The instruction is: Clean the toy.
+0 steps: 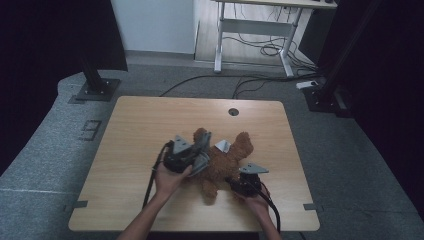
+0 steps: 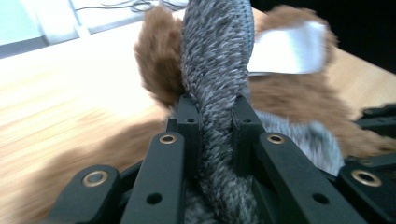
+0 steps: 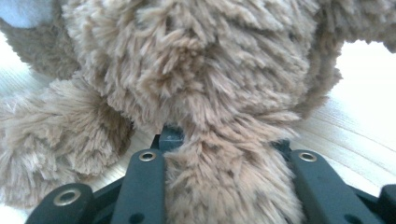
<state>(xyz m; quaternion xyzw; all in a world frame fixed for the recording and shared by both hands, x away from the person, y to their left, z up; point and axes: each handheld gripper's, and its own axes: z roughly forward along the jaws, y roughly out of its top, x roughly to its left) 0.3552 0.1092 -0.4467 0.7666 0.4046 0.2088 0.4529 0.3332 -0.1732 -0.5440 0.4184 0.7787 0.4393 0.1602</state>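
A brown plush bear (image 1: 222, 167) lies on the wooden table (image 1: 140, 125), a white tag (image 1: 223, 145) on it. My left gripper (image 1: 202, 150) is at the bear's left side, shut on a band of grey knitted cloth (image 2: 217, 60) that rises between its jaws (image 2: 212, 109). Behind the cloth are the brown fur (image 2: 289, 102) and the white tag (image 2: 289, 49). My right gripper (image 1: 233, 181) is at the bear's lower right, shut on a furry limb (image 3: 229, 186) that runs between its jaws (image 3: 224, 140). The bear's body (image 3: 196, 60) hides both of its fingertips.
A round cable hole (image 1: 233, 111) sits near the table's far edge. On the floor beyond stand a black stand base (image 1: 95, 90), a white desk frame (image 1: 255, 30) with loose cables (image 1: 270, 50), and another dark base (image 1: 325, 97) at the right.
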